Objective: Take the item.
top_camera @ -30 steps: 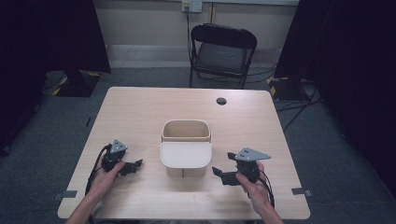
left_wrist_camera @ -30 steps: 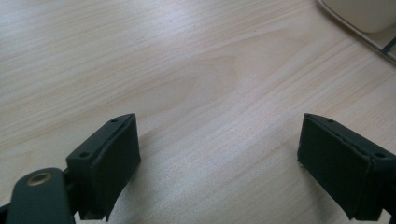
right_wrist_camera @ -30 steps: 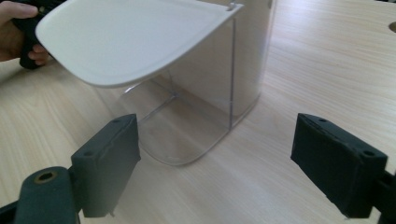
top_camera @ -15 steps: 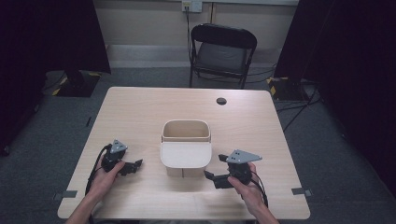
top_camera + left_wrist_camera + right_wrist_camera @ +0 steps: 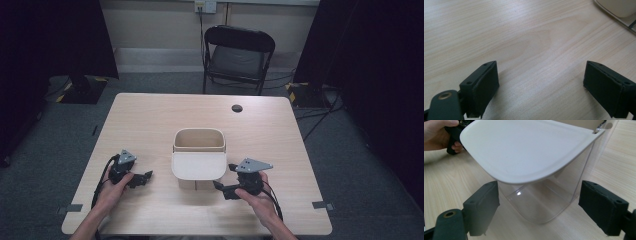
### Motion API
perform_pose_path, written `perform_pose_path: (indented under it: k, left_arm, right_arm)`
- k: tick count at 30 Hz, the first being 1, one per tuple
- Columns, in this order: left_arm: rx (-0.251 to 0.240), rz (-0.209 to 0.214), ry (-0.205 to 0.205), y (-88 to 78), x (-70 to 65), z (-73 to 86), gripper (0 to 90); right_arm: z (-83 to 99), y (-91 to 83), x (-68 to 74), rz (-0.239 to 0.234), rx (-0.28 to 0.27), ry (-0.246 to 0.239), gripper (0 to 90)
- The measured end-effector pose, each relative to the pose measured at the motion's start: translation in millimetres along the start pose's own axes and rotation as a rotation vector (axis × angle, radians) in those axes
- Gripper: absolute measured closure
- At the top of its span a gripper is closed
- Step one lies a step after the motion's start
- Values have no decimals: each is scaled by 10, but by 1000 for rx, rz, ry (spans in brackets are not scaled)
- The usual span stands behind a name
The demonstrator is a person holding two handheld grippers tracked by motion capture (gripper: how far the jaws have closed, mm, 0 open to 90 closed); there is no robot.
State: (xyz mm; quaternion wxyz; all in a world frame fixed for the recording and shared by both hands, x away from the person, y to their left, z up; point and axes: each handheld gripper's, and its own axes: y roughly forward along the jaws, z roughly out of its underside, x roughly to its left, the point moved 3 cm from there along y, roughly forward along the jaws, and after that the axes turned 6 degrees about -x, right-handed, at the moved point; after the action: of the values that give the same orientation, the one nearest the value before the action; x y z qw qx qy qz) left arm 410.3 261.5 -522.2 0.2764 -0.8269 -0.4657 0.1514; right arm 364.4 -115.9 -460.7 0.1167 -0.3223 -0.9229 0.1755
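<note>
A clear bin (image 5: 198,145) with a white lid (image 5: 198,166) folded out over its near side stands mid-table (image 5: 150,120). My right gripper (image 5: 224,176) is open just right of the lid's near edge. In the right gripper view its jaws (image 5: 539,207) stand wide apart on either side of the bin's clear wall (image 5: 544,200), under the white lid (image 5: 524,150), touching nothing. My left gripper (image 5: 145,177) rests open on the table left of the bin. Between its jaws (image 5: 541,87) there is bare wood, with a corner of the bin (image 5: 619,7) far off.
A small black disc (image 5: 237,108) lies near the table's far edge. A black folding chair (image 5: 237,50) stands beyond the table. The right gripper view shows the person's other hand (image 5: 436,132) past the lid. Grey carpet surrounds the table.
My right gripper has moved left and slightly forward, closing in on the bin's near right corner. The left gripper and the bin have not moved.
</note>
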Motion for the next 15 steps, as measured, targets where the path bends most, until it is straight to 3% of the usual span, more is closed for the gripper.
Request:
perform_pose_path:
  k: [7, 15]
  left_arm:
    - [0, -1, 1, 0, 0, 0, 122]
    - [3, 0, -2, 2, 1, 0, 116]
  right_arm:
    - [8, 31, -2, 2, 19, -5, 186]
    - [-16, 50, -9, -3, -16, 0, 210]
